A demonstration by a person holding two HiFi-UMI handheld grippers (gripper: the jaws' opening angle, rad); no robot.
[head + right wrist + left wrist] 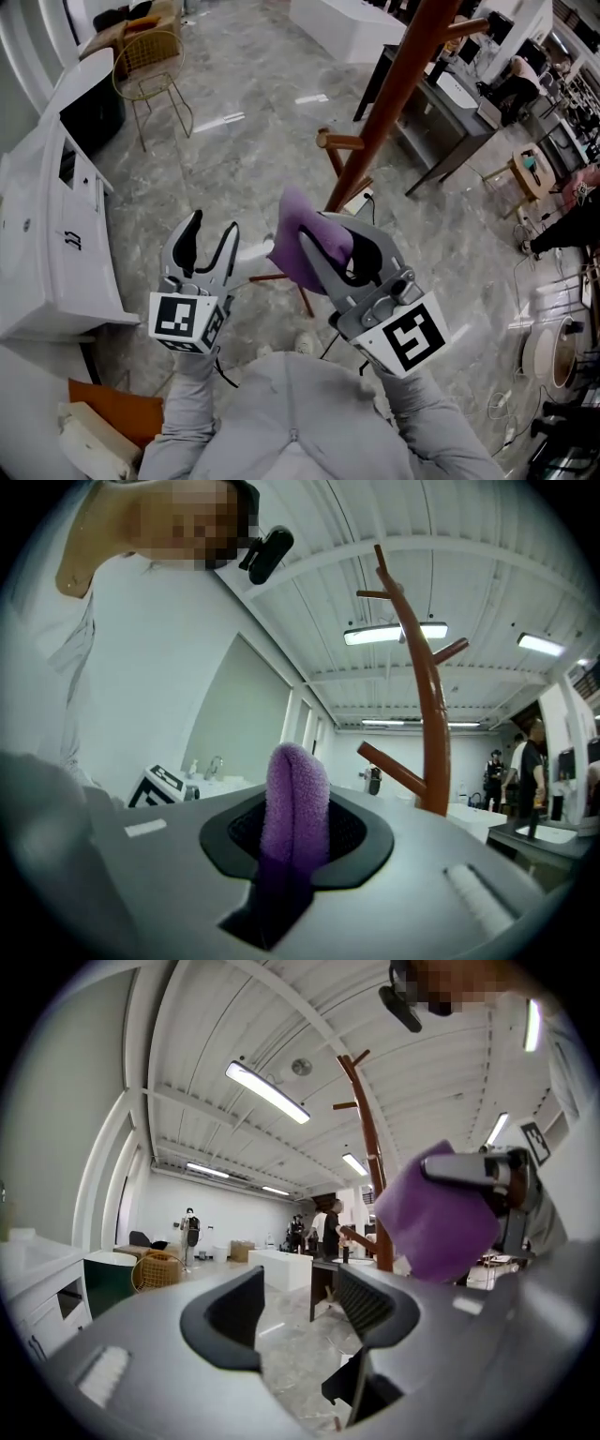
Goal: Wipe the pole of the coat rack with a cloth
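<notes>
In the lower middle of the head view, the right gripper point(325, 236) has its two jaws closed tight on a fuzzy purple cloth point(298, 251). In the right gripper view the folded cloth point(295, 794) stands upright out of the narrow gap between that gripper's point(295, 834) dark pads. The reddish-brown wooden pole of the coat rack point(394, 94) runs slantwise from the upper right of the head view down towards the centre, with short pegs branching off it. Its lower stretch lies just beyond the cloth. In the right gripper view the pole point(429, 714) rises right of centre, beside the cloth with a gap between them. The left gripper point(214, 228) sits lower left of centre in the head view. Its jaws are spread wide with nothing between them, and its own view shows only grey marbled floor point(295, 1354) between the black pads point(230, 1321). A white cabinet point(42, 248) fills the left edge of the head view, and a yellow wire chair point(150, 61) stands at the upper left.
</notes>
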